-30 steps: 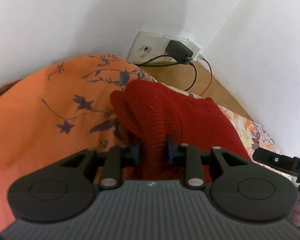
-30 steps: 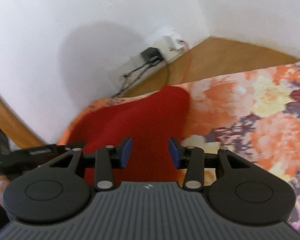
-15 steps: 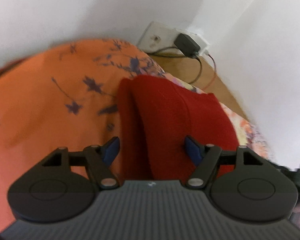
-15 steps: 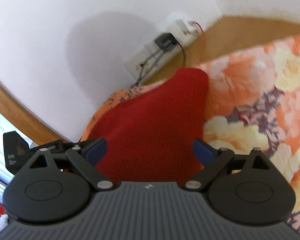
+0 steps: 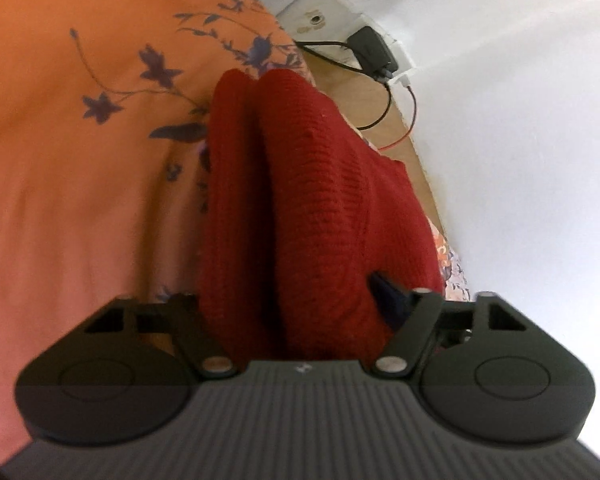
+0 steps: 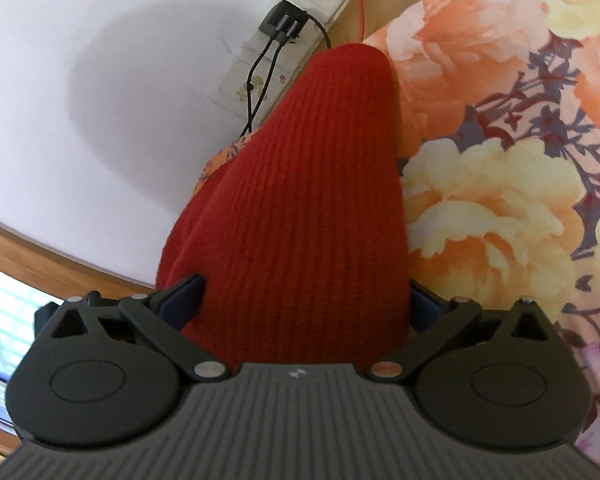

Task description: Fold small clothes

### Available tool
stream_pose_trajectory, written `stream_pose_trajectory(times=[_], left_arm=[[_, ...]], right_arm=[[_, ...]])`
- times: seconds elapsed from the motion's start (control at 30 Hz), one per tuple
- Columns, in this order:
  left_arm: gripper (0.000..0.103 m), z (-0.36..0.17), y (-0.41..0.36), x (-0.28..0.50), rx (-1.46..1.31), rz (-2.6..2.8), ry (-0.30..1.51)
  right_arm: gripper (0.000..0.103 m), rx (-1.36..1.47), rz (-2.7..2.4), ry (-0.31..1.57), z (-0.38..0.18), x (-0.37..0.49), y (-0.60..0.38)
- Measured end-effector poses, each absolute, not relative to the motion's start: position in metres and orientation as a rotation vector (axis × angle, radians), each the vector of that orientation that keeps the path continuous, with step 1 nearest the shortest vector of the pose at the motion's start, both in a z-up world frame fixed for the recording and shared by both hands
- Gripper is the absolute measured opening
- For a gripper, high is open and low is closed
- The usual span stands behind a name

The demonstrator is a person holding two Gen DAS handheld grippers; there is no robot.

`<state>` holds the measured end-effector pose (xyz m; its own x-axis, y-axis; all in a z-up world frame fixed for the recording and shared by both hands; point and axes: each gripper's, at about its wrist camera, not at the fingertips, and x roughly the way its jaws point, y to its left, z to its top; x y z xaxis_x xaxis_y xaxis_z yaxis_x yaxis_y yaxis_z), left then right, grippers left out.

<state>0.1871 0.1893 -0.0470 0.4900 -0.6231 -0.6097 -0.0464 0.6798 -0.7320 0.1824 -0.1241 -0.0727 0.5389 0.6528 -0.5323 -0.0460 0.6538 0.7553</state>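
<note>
Both wrist views look close along the red knit garment (image 5: pixel 312 208) toward the wall socket (image 6: pixel 284 24).

A black charger (image 5: pixel 374 53) sits plugged into a white wall socket plate (image 5: pixel 320 20) above an orange floral bedsheet (image 5: pixel 80 120), red wire (image 6: pixel 358 4) trailing.

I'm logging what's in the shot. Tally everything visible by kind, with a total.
Red knit garment: 1
Floral bed covers: 2, orange with dark sprigs, peach and yellow blooms
Grippers: 2, left gripper, right gripper
Black plug adapter: 1
Red wire: 1
Total: 7
</note>
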Motion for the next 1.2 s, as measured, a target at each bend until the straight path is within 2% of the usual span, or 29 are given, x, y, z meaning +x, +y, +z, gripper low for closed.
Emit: stream_pose_trajectory(times=[0.13,0.2,0.43,0.7,1.03,1.1,1.17,1.2], left_arm=[[0.053,-0.032,0.183,0.181,-0.695,-0.427,0.973],[0.052,-0.022,0.18,0.176,-0.667,-0.447,0.952],[0.051,0.016,0.157,0.138,-0.637,-0.493,0.877],[0.051,0.031,0.084,0.102,-0.586,-0.536,0.849],[0.051,-0.008,0.004,0.094,-0.462,-0.488,0.918],[0.053,-0.014,0.0,0.09,-0.427,-0.447,0.915],[0.067,-0.018,0.0,0.085,-0.381,-0.411,0.909],[0.07,-0.018,0.0,0.082,-0.35,-0.378,0.899]], right_arm=[[0.075,0.763,0.448,0.856,-0.062,0.172,-0.125],[0.071,0.751,0.463,0.812,-0.05,0.163,-0.125],[0.07,0.703,0.502,0.695,0.001,0.121,-0.142],[0.071,0.637,0.481,0.659,0.034,0.075,-0.209],[0.071,0.563,0.378,0.75,0.004,0.056,-0.279],[0.072,0.537,0.365,0.774,-0.009,0.054,-0.282],[0.074,0.487,0.354,0.796,-0.023,0.053,-0.278],[0.077,0.47,0.352,0.804,-0.027,0.052,-0.278]])
